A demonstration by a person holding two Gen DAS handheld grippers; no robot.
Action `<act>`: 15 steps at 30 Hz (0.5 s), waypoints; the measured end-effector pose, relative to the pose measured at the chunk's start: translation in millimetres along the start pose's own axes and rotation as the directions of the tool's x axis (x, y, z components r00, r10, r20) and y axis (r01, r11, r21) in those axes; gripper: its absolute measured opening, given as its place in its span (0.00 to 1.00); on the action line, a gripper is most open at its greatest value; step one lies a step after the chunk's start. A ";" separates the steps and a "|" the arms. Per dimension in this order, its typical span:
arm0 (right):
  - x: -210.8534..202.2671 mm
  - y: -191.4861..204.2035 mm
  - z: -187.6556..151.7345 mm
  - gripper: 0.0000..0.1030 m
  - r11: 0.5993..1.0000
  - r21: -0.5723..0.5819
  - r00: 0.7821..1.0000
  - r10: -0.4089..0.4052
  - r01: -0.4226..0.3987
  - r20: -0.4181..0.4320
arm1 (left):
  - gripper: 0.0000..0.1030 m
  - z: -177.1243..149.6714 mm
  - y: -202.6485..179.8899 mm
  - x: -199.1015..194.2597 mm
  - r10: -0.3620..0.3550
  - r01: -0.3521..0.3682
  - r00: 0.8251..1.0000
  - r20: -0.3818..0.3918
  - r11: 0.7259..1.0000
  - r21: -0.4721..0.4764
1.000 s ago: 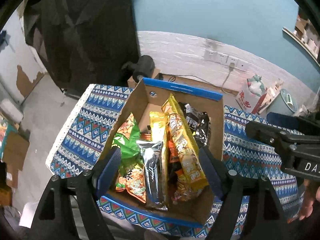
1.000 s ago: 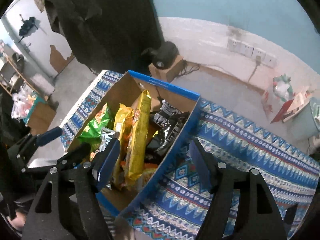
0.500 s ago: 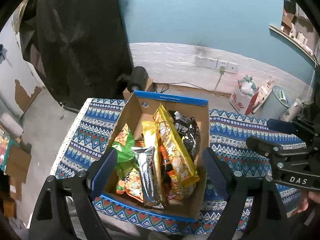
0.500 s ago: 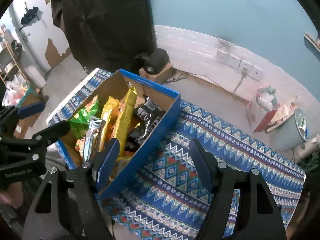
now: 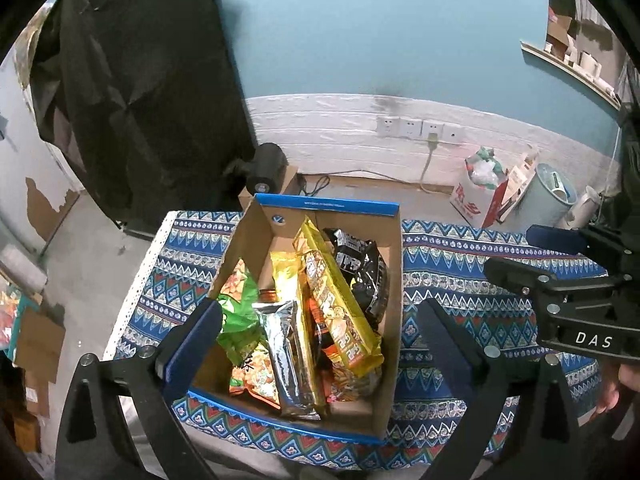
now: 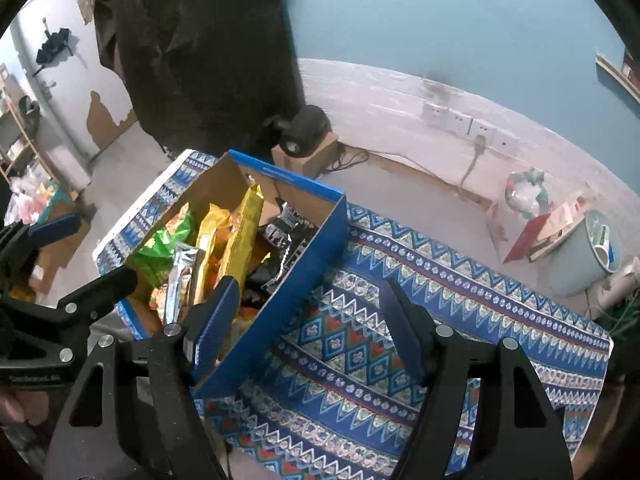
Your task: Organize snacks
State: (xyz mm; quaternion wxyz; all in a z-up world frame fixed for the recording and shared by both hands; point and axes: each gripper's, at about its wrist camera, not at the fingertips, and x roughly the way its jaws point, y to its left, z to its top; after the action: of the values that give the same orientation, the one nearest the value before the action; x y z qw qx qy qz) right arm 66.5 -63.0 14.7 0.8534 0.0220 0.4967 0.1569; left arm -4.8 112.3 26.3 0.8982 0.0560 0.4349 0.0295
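A cardboard box point(image 5: 328, 204) with blue rims stands on the patterned blue cloth point(image 5: 460, 264), packed with upright snack packets. Among them are a long yellow packet point(image 5: 336, 304), a silver one point(image 5: 288, 348), a green bag point(image 5: 238, 312) and a black packet point(image 5: 360, 272). My left gripper point(image 5: 316, 312) hovers above the box's near end, its jaws opening, nothing pressed between them. My right gripper point(image 6: 310, 288) is open and empty, over the box's blue side wall point(image 6: 288, 304) and the cloth point(image 6: 400, 280). Each gripper shows in the other's view: right point(image 5: 516, 252), left point(image 6: 100, 248).
The table's left edge point(image 5: 136, 292) drops to a grey floor. Behind the table, a black round device point(image 5: 266, 168) sits on a small carton. A red-and-white bag point(image 5: 476, 200) and a pale bucket point(image 5: 548, 196) stand by the wall sockets point(image 5: 416, 128). A black curtain point(image 5: 140, 80) hangs at left.
Both grippers have pulled back and up from the box, which now looks smaller. The left jaws have spread wider. The right gripper has shifted right, over more of the cloth.
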 end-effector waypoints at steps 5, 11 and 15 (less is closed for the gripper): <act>-0.7 -2.3 0.3 0.69 1.000 0.001 1.000 -0.013 0.013 0.006 | 0.96 -0.3 -1.9 -0.9 -0.001 0.001 1.000 -0.001 1.000 0.005; -1.3 -3.6 0.6 0.70 1.000 0.005 1.000 -0.015 0.015 0.008 | 0.96 0.0 -3.0 -4.3 -0.007 0.007 1.000 0.004 1.000 0.013; -1.2 -3.5 1.0 0.69 1.000 0.002 1.000 -0.015 0.015 0.007 | 0.96 -0.5 -2.5 -4.4 -0.006 0.006 1.000 0.002 1.000 0.011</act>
State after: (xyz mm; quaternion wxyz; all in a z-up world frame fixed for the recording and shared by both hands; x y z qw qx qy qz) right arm 67.6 -66.6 15.5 0.8561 0.0195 0.4941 0.1500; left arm -8.0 109.5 29.1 0.8984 0.0596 0.4344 0.0241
